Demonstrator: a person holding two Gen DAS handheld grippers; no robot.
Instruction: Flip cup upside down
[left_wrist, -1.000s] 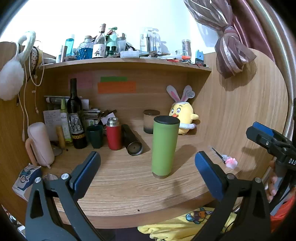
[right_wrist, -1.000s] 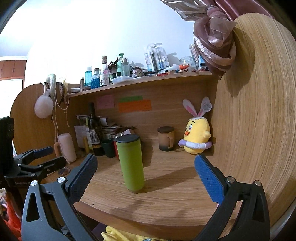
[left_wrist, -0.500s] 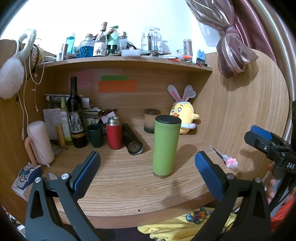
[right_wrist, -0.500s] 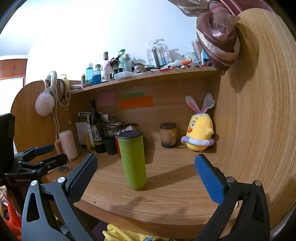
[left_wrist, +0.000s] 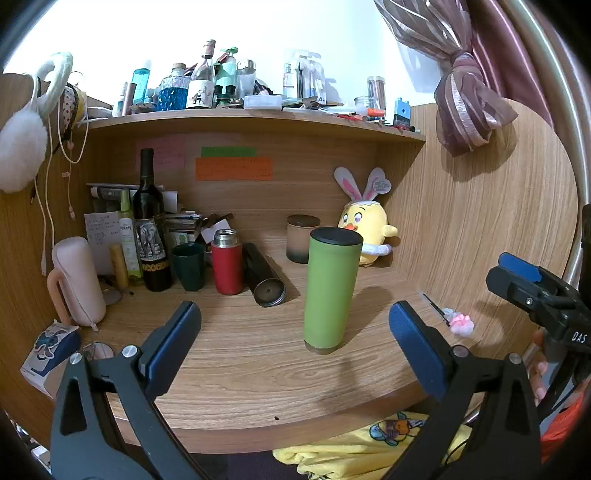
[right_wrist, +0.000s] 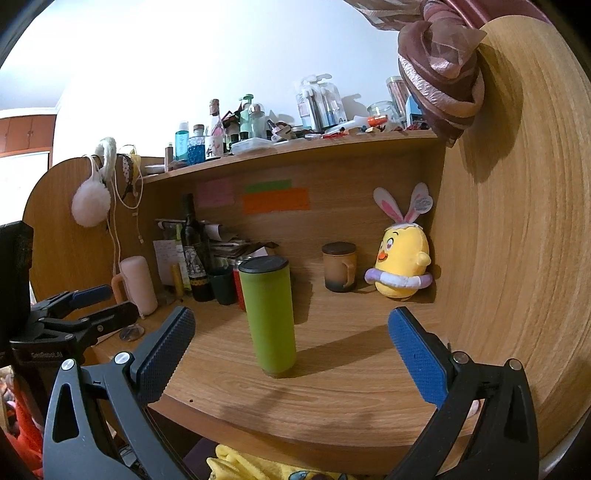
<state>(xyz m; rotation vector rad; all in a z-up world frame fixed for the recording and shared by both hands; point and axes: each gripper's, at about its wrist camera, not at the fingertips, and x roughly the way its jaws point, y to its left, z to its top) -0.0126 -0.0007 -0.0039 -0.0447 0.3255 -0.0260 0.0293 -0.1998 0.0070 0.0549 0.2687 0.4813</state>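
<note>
A tall green cup with a black end on top (left_wrist: 330, 290) stands upright on the wooden desk (left_wrist: 236, 354); it also shows in the right wrist view (right_wrist: 270, 314). My left gripper (left_wrist: 294, 317) is open and empty, short of the cup near the desk's front edge. My right gripper (right_wrist: 291, 328) is open and empty, also short of the cup. The right gripper shows at the right edge of the left wrist view (left_wrist: 532, 291), and the left gripper shows at the left of the right wrist view (right_wrist: 81, 314).
At the back stand a yellow chick plush (left_wrist: 364, 232), a brown mug (left_wrist: 302, 243), a black tube lying down (left_wrist: 264, 280), a red flask (left_wrist: 227, 262), a dark green cup (left_wrist: 189, 266), a wine bottle (left_wrist: 149, 225) and a pink case (left_wrist: 75, 280). A cluttered shelf (left_wrist: 258, 114) hangs above.
Both views have shifted slightly. The right gripper has drifted a little closer to the cup. The cup has not moved.
</note>
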